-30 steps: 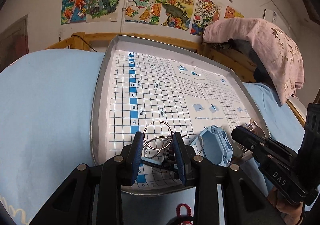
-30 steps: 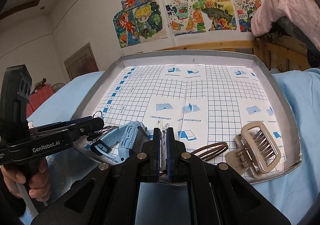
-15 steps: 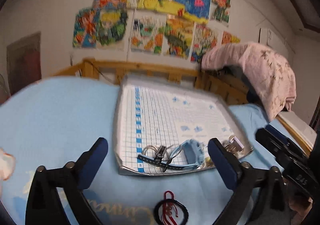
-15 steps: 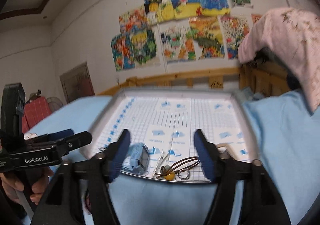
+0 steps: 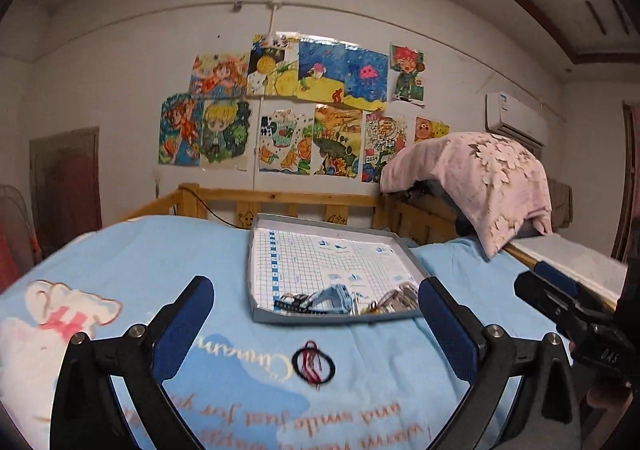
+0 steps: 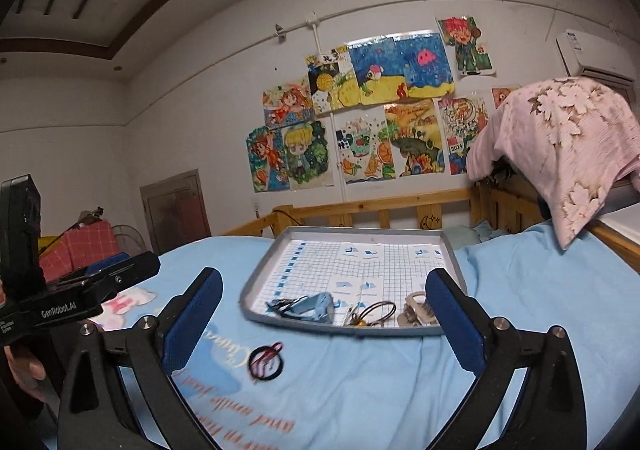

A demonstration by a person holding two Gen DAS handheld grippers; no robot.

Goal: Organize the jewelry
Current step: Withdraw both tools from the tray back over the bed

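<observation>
Both tongs, left point(image 5: 316, 324) and right point(image 6: 324, 316), have just opened, hold nothing and have drawn back from the tray point(image 6: 454, 262): jewelry point(image 6: 312, 306) released, hairband point(image 6: 266, 362) left on the bed.

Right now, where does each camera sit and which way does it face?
Left wrist: on the left tool, open, facing the tray on the blue bedspread; right tool at right edge.
Right wrist: on the right tool, open, facing the same tray; left tool and a hand at left.
Shared: tray, black hair tie, wall drawings.
</observation>
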